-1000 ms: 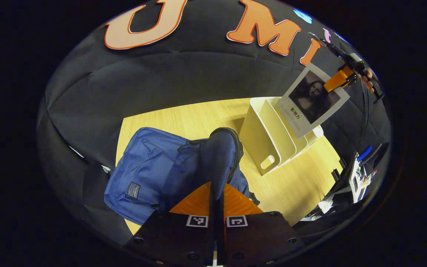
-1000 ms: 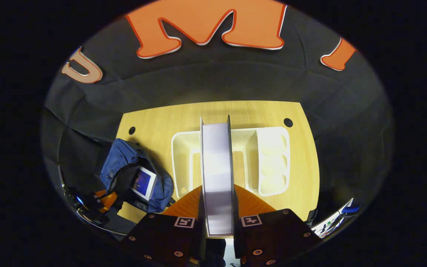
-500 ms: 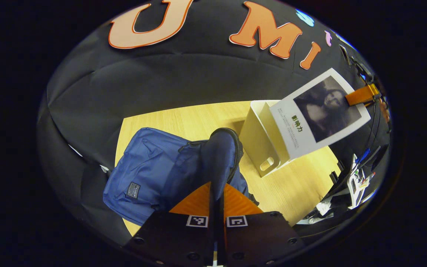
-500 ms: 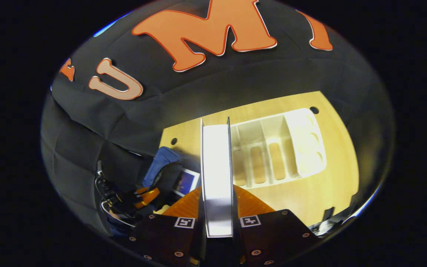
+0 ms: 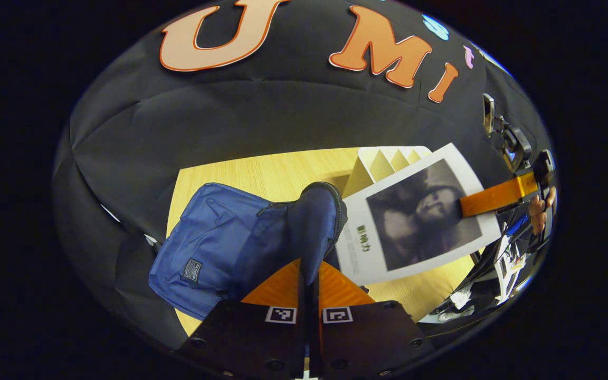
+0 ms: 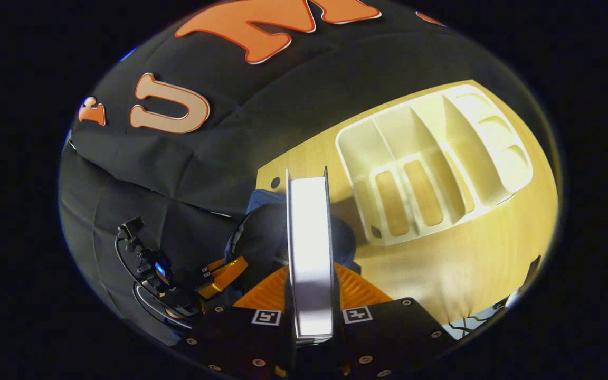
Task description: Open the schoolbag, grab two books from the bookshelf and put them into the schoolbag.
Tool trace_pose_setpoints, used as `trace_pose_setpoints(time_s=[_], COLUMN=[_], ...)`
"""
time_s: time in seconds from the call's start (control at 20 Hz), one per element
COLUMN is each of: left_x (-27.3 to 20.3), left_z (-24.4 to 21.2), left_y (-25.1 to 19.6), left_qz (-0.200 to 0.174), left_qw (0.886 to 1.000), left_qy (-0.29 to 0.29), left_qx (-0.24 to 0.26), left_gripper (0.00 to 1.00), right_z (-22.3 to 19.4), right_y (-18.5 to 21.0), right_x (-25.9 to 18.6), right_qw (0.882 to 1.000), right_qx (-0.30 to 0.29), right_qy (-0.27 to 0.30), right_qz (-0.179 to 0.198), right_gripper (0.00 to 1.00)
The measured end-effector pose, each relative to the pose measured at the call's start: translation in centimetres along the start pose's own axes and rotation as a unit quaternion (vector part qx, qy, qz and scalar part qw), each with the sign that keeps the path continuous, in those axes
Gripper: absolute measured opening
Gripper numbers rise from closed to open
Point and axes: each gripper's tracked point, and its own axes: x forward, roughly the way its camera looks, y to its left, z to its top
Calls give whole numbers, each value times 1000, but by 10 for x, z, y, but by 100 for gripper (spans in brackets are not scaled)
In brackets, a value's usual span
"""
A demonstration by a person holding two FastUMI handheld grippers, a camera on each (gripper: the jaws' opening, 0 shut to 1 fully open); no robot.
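The blue schoolbag (image 5: 214, 253) lies on the wooden table (image 5: 262, 171). My left gripper (image 5: 309, 274) is shut on the raised edge of its opening (image 5: 314, 211), holding it up. A white book with a dark portrait cover (image 5: 415, 221) hangs tilted just right of that opening, with my right gripper (image 5: 467, 205) shut on it. In the right gripper view the book's page edge (image 6: 309, 237) stands between the fingers of my right gripper (image 6: 309, 279), above the dark bag mouth (image 6: 262, 232). The left gripper (image 6: 230, 266) grips the bag at lower left.
The white bookshelf (image 6: 430, 158) stands on the table to the right of the bag, its slots bare; its top (image 5: 388, 158) pokes out behind the book. Loose clutter (image 5: 510, 258) lies beyond the table's right edge. A hand (image 5: 539, 211) holds the right gripper.
The right gripper has carried the book from above the bookshelf down and leftward to the bag's opening, tilting it. The left gripper has kept its hold on the bag's edge.
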Motion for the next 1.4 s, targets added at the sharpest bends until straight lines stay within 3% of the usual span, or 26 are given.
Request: trace_pose_setpoints(time_s=[0.25, 0.3, 0.35, 0.4, 0.7, 1.2, 1.25, 1.3, 1.4], left_x=[-5, -5, -6, -7, -12, -29, -29, -28, -25], left_z=[-1, 0, -1, 0, 9, 20, 20, 20, 20], left_y=[-2, -2, -3, -5, -10, -13, -14, -15, -13], left_qz=[0, 1, -1, -2, -6, -16, -18, -20, -18], left_qw=[1000, 1000, 1000, 1000, 1000, 999, 999, 999, 999], left_qy=[-3, -5, -4, -5, -11, -22, -19, -19, -14], left_qx=[1, 2, 4, 7, 22, 31, 34, 35, 33], left_gripper=[4, 11, 11, 4, 4, 4, 4, 4, 4], right_z=[-8, -10, -15, -20, -34, -51, -55, -60, -63], right_y=[17, 22, 24, 27, 42, 67, 70, 73, 75], right_x=[51, 61, 68, 79, 133, 172, 179, 187, 201], right_qw=[1000, 1000, 999, 999, 998, 992, 991, 991, 993], right_qx=[18, 21, 19, 15, 32, 56, 59, 60, 54], right_qy=[-5, -5, -2, 3, 16, 19, 21, 23, 20], right_qz=[17, 23, 28, 31, 52, 109, 115, 120, 102], right_gripper=[28, 28, 28, 27, 27, 28, 38, 28, 29])
